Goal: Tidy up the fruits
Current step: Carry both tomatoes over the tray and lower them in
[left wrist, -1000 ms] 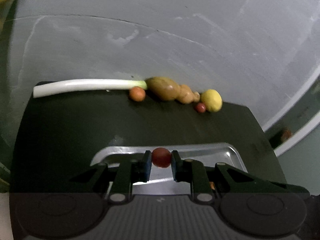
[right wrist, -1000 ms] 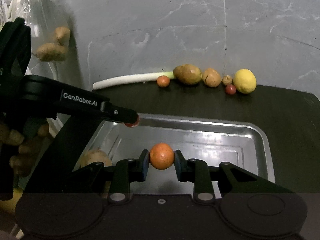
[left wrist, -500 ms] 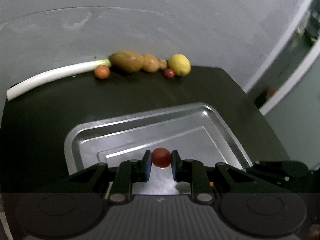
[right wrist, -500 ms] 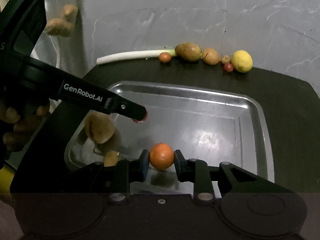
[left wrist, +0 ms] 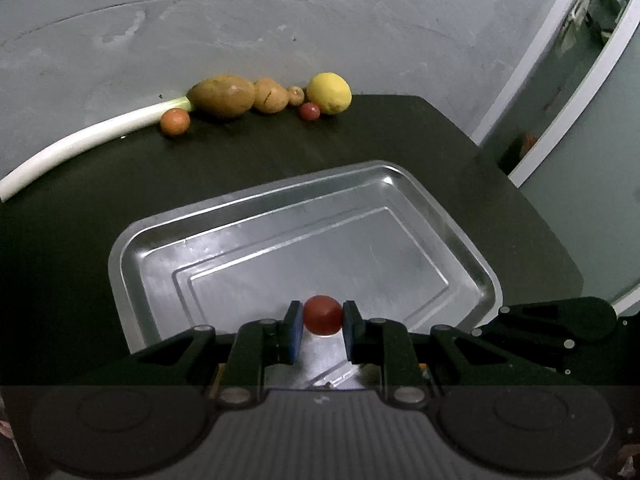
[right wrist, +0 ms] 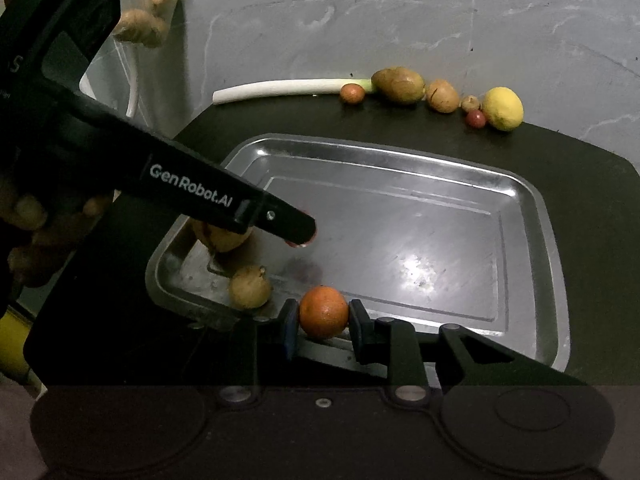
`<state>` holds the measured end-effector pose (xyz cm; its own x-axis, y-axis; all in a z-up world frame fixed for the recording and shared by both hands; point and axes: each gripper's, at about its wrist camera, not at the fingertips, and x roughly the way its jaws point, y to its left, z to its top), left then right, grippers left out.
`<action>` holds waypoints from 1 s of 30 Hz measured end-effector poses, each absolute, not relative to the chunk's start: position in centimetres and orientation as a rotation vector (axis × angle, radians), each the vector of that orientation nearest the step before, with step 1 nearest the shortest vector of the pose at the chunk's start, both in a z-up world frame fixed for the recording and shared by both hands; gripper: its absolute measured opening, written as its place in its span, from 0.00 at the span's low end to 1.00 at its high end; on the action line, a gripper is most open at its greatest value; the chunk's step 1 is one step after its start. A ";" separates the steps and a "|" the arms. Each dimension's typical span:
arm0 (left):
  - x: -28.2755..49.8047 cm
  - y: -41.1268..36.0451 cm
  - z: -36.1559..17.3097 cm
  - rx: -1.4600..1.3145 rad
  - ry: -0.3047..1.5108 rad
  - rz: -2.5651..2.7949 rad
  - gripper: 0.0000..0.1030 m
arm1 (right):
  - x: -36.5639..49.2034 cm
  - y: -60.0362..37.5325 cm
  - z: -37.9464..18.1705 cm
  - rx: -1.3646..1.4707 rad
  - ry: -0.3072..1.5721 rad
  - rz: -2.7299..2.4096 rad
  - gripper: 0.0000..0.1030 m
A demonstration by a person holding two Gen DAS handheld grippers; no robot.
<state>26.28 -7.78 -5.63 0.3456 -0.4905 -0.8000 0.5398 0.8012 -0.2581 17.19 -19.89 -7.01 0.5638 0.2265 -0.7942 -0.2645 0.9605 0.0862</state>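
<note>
Steel tray (right wrist: 532, 208) sits below both loads: left gripper (left wrist: 318, 322) jaws pinch a small red fruit (left wrist: 322, 315), right gripper (right wrist: 324, 322) jaws pinch an orange (right wrist: 324, 311). Placing step; next calls for lowering and release.

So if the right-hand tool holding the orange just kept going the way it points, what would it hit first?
Probably the shiny metal tray: the right tool, shut on the round orange fruit, points down at its bare floor, though depth is uncertain.
</note>
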 end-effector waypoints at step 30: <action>26.1 -7.9 -6.8 0.085 1.088 -0.654 0.22 | 18.1 -19.9 -7.7 -0.034 0.959 0.281 0.30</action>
<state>26.14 -7.89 -6.81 0.2970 -0.4514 -0.8415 0.5316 0.8102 -0.2470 18.06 -19.94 -7.70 0.5409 0.2216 -0.8113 -0.2516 0.9631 0.0953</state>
